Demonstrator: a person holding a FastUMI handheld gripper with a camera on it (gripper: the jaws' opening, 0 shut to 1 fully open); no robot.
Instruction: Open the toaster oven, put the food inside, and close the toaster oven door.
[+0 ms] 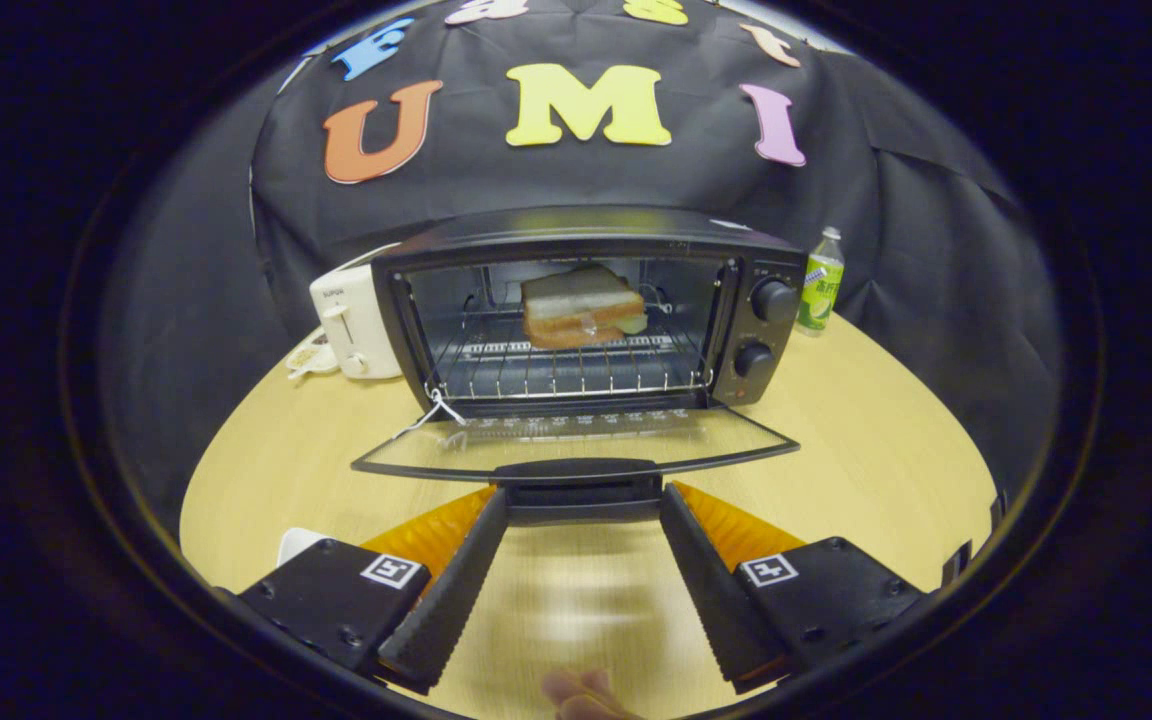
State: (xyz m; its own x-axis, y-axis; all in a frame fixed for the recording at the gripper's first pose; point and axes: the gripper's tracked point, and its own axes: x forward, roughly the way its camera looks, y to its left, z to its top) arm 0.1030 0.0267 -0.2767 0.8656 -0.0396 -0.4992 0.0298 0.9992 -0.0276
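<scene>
Item: black toaster oven [586,310], toward far edge of pale wood table [866,450]; glass door [576,445] dropped flat, prob. for loading. Sandwich [581,305] on wire rack inside. Gripper [584,510]: fingers apart, tips flanking door's black handle [576,485], clamping nothing; placed, I judge, to lift door shut.

I see my gripper [583,505] spread wide, its fingertips flanking the dark handle [581,487] of the black toaster oven's [591,310] lowered glass door [576,440], not pressing it. A toasted sandwich [581,305] sits far inside on the wire rack [566,365], on the pale wooden table [866,440].
</scene>
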